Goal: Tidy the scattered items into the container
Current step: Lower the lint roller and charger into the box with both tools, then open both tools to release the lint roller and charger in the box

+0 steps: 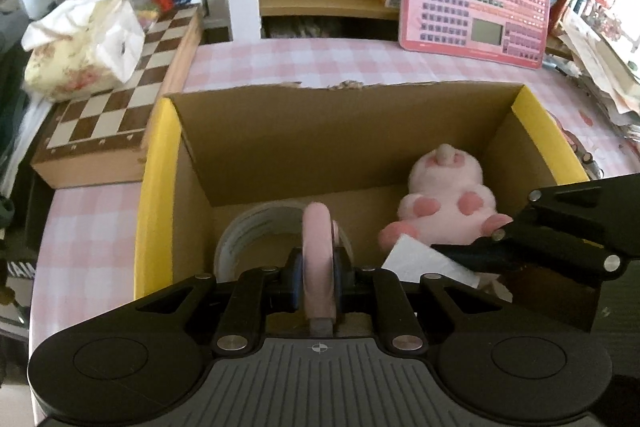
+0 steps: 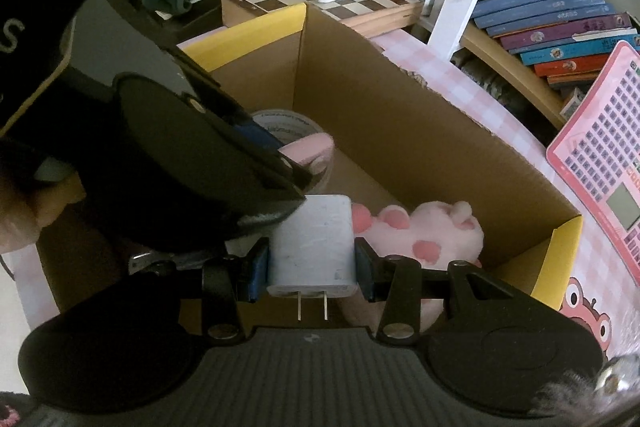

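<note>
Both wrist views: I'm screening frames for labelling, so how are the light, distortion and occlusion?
Left wrist: dim, the cardboard box rim bowed by the fisheye, its contents readable. Right wrist: darker, the left tongs block the box's near left; the white charger stays clear.

**Our two hand-held grippers: build and finish**

We list the left gripper (image 1: 318, 269): matte black body, ribbed grey centre plate with a small crosshair mark at 12 o'clock, round recessed discs at 9 and 3 o'clock, silver rivets on the black linkage bars, blue pads on the fingers (image 1: 297, 277). Our right gripper (image 2: 311, 261) matches: black links, silver rivets, blue pads. We wear a dark sleeve (image 2: 28, 39) with pale lettering.
</note>
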Available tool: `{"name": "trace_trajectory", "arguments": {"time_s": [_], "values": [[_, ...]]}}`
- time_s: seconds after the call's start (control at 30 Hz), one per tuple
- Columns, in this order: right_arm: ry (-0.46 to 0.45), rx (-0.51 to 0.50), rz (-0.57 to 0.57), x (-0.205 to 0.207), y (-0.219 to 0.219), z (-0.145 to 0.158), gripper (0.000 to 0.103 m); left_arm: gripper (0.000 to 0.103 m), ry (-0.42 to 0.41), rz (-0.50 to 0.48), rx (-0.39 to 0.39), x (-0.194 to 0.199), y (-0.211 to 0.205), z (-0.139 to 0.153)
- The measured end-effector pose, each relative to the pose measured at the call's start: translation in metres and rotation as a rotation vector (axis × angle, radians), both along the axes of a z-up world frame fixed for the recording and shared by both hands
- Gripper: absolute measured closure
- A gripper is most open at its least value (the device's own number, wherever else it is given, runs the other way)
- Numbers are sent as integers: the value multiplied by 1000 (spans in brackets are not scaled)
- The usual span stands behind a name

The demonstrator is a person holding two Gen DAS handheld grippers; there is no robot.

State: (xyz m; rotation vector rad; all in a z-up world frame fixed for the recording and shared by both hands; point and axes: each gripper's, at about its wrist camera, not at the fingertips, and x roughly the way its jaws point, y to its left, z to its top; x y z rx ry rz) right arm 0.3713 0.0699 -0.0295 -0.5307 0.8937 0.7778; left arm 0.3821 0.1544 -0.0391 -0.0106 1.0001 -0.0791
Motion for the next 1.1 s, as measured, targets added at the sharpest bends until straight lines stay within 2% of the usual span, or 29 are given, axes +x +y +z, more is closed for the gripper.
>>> {"name": "trace_trajectory", "arguments": {"time_s": [0.2,0.3,0.37,0.43,0.5,0.53,0.6,0.63,0.73,0.9,1.1], "values": [[15,8,-10,-2,4,0,61,88,9,-27,38,1,2,-2],[-9,6,-19,-5,5,1,60,88,18,-38,59,1,1,-4],[-9,16,-27,-4,3,3,54,85,24,-40,66,1,1,-5],[1,23,-33,-3,1,3,49,80,28,-45,59,1,1,-4],[-4,22,-35,-3,2,2,43,67,25,-58,65,1,-2,-3],[-11,21,-33,-4,2,2,42,63,12,-68,76,0,-4,-1],[-30,25,-25,-7,2,3,38,48,-30,-94,98,-4,-10,4],[-37,31,-23,-8,1,4,35,46,-53,-101,105,-7,-13,8],[-65,56,-23,-14,-5,8,33,32,-98,-75,83,-14,-13,17],[-109,109,-36,-30,-20,28,30,23,-168,-64,43,-35,-15,37],[-158,163,-42,-56,-34,53,28,19,-244,-61,3,-66,-15,61]]}}
